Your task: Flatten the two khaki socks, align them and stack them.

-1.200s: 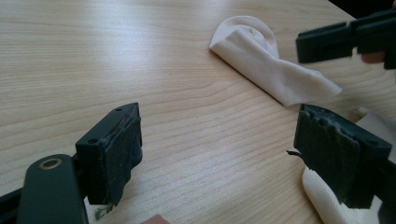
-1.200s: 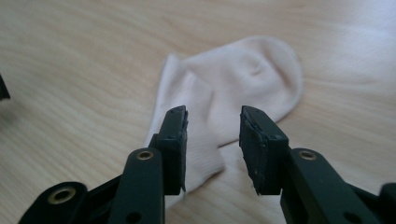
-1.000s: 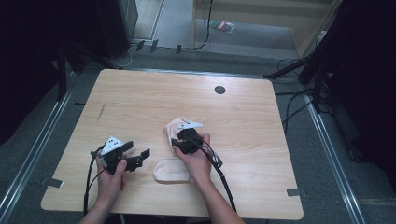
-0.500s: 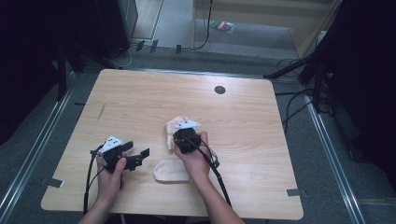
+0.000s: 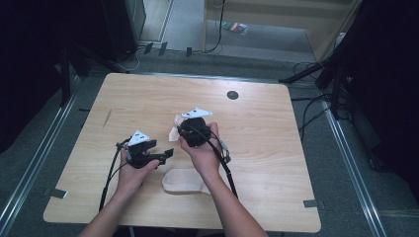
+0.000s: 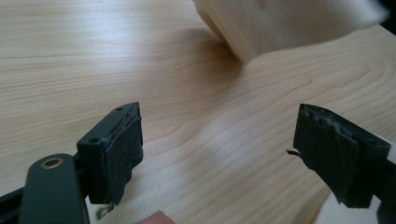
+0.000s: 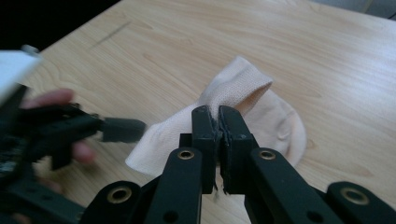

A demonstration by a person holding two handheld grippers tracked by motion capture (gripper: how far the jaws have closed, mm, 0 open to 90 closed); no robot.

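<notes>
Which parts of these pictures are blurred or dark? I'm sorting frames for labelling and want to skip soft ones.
High view: surroundings of the table are nearly black. Left gripper view: the sock at the top is out of focus, while the pads are sharp. Right gripper view: the left gripper is smeared, while the sock weave is crisp.

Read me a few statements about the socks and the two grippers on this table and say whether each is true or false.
1. The right gripper is clamped on a peach sock. True.
2. The left gripper holds a sock too. False: its fingers stand apart with bare table between them.
3. A second sock lies flat near the person's right forearm. True.
4. The table is black metal. False: it is light wood.
</notes>
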